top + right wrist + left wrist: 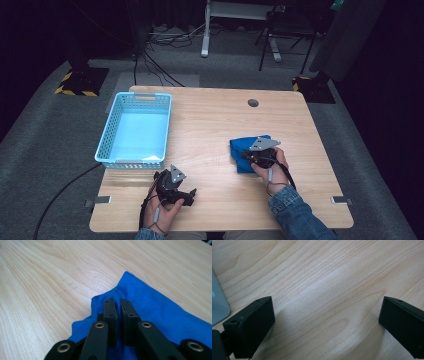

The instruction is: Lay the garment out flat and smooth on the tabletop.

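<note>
right gripper [118,305]: jaws nearly together, pinching a raised fold of the blue cloth [160,312]; held in the person's right hand [270,172] over the cloth's near side in the high view
left gripper [325,322]: jaws spread wide, nothing between them, bare wood under them; in the high view it sits low near the front edge, held in the left hand [165,207]
blue cloth: lies on the table [210,130] right of centre, bunched where the jaws grip it, one corner pointing away across the wood; the rest flat on the table
basket [107,135]: light blue plastic, at the table's left side, well apart from the cloth; just beyond the left gripper
table: light wood, small round grey hole [253,103] near the far edge
cables [145,202]: trail from both grippers toward the person
</note>
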`<act>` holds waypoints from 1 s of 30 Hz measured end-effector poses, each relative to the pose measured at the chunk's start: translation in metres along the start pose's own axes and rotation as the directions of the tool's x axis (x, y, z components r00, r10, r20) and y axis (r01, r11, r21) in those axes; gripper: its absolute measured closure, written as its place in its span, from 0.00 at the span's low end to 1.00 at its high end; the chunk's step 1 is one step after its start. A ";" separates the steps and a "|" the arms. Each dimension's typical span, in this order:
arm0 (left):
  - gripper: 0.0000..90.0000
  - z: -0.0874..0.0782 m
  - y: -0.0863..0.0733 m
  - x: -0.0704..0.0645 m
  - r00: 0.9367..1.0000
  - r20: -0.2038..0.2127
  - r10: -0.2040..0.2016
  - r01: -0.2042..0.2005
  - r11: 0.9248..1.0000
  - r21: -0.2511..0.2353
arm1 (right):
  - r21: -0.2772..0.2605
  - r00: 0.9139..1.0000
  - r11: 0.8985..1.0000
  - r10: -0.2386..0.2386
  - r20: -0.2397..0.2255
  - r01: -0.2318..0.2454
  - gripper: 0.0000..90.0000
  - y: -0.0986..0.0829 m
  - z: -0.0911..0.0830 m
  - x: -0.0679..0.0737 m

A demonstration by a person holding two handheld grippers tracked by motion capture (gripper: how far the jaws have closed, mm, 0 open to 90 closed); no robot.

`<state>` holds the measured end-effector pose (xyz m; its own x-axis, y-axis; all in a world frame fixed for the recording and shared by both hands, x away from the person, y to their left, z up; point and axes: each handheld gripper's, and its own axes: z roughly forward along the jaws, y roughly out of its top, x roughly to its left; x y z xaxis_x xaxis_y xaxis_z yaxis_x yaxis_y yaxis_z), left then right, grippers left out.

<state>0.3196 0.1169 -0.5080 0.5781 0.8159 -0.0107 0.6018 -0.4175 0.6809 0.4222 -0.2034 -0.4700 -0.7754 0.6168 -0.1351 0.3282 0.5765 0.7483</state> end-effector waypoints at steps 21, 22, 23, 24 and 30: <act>0.00 0.000 0.000 0.000 1.000 0.000 -0.001 0.001 1.000 0.000 | -0.180 0.985 0.978 0.129 0.112 -0.108 0.95 0.000 -0.083 -0.045; 0.00 0.000 0.000 0.000 1.000 0.000 -0.001 0.001 1.000 0.000 | -0.186 0.983 0.976 0.139 0.119 -0.116 0.95 -0.002 -0.086 -0.047; 0.00 0.000 0.000 0.000 1.000 0.000 -0.001 0.001 1.000 0.000 | -0.192 0.981 0.974 0.147 0.124 -0.122 0.95 -0.003 -0.089 -0.049; 0.00 0.000 0.000 0.000 1.000 0.001 -0.001 0.001 1.000 0.000 | -0.198 0.979 0.972 0.155 0.132 -0.127 0.95 -0.006 -0.092 -0.052; 0.00 0.000 0.000 0.000 1.000 0.000 0.000 0.000 1.000 0.000 | -0.225 0.962 0.958 0.217 0.166 -0.177 0.95 -0.022 -0.111 -0.068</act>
<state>0.3194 0.1170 -0.5080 0.5780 0.8160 -0.0112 0.6021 -0.4172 0.6808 0.4077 -0.3174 -0.4050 -0.5853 0.8073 -0.0757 0.3299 0.3224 0.8872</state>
